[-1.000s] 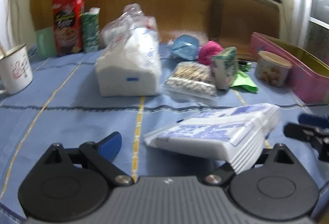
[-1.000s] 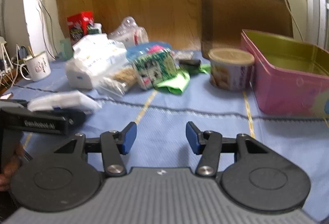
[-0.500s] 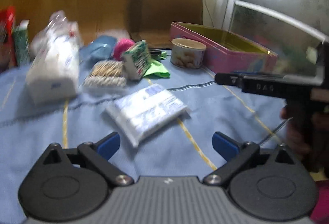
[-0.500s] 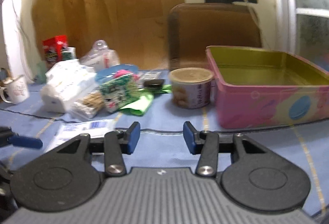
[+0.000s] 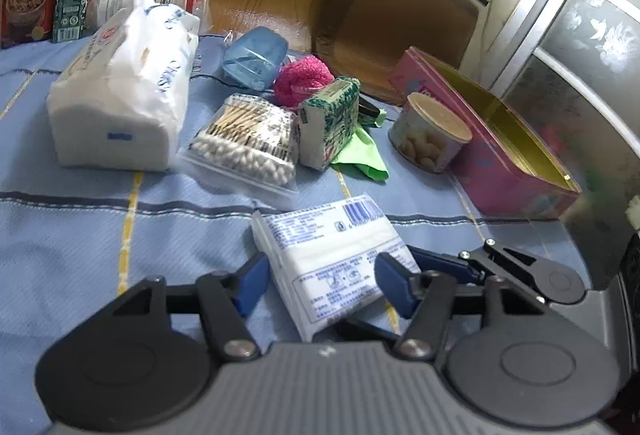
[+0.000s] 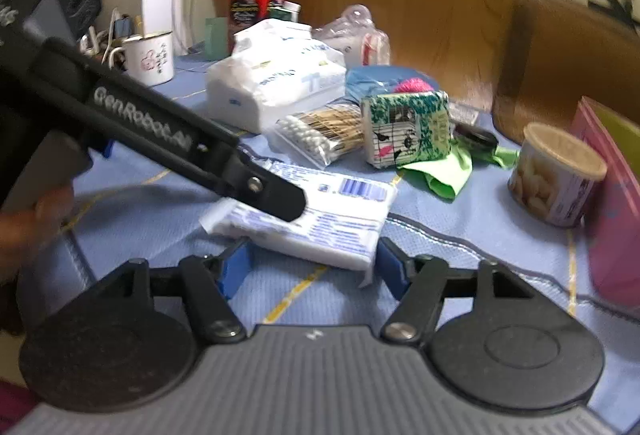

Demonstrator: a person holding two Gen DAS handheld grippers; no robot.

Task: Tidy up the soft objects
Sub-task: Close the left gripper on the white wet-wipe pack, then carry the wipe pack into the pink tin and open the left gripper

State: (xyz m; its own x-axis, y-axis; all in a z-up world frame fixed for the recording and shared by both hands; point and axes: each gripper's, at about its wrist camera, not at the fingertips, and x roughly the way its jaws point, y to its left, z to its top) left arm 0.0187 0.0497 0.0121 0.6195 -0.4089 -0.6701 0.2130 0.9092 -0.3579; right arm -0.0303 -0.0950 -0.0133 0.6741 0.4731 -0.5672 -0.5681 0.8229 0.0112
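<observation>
A flat white pack of tissues with blue print (image 5: 332, 259) lies on the blue tablecloth (image 5: 80, 235). My left gripper (image 5: 322, 287) is open with its blue pads on either side of the pack's near end. My right gripper (image 6: 310, 269) is open too, its pads flanking the same pack (image 6: 320, 215) from the other side. The right gripper's fingers show in the left wrist view (image 5: 460, 267). The left gripper's arm (image 6: 160, 139) crosses the right wrist view over the pack.
Behind the pack lie a large white tissue bag (image 5: 124, 95), a cotton swab bag (image 5: 252, 139), a green patterned tissue pack (image 5: 330, 123), a pink scrubber (image 5: 302, 79), a round can (image 5: 430, 131) and an open pink tin (image 5: 492, 151). A white mug (image 6: 148, 57) stands far left.
Both grippers have come down and closed in on the white tissue pack from opposite sides. The left gripper's jaws have narrowed around it; the right gripper's have widened.
</observation>
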